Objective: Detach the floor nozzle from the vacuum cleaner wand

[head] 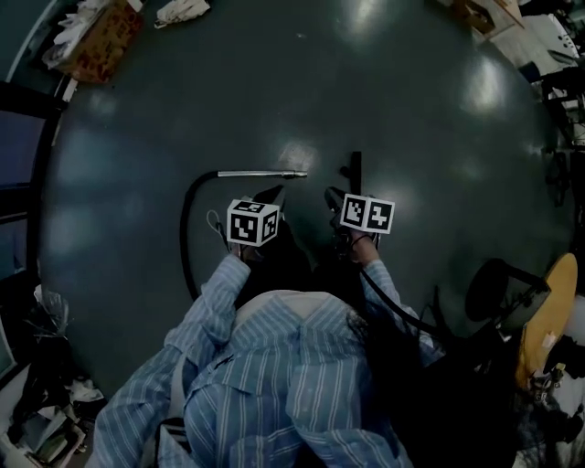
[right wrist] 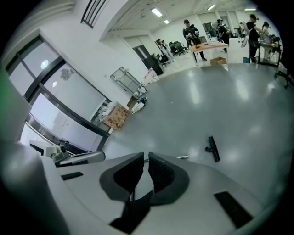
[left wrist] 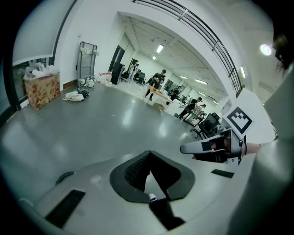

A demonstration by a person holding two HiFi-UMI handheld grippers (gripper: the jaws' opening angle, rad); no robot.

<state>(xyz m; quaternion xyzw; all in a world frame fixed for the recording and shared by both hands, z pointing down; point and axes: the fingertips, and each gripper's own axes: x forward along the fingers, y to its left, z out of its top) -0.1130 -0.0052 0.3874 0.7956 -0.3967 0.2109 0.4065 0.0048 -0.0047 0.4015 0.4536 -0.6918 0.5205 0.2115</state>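
Observation:
The silver wand lies on the dark floor, its free end pointing right. The black floor nozzle lies apart from it, a short gap to the right. The right gripper view shows the nozzle and the wand's tip separate on the floor. My left gripper hangs above the floor near the wand, jaws shut with nothing between them. My right gripper hovers just below the nozzle, its pads together and empty.
A black hose curves from the wand's left end toward my feet. A cardboard box and cloths sit at the far left. A black stool and yellow disc stand at right. People work at distant tables.

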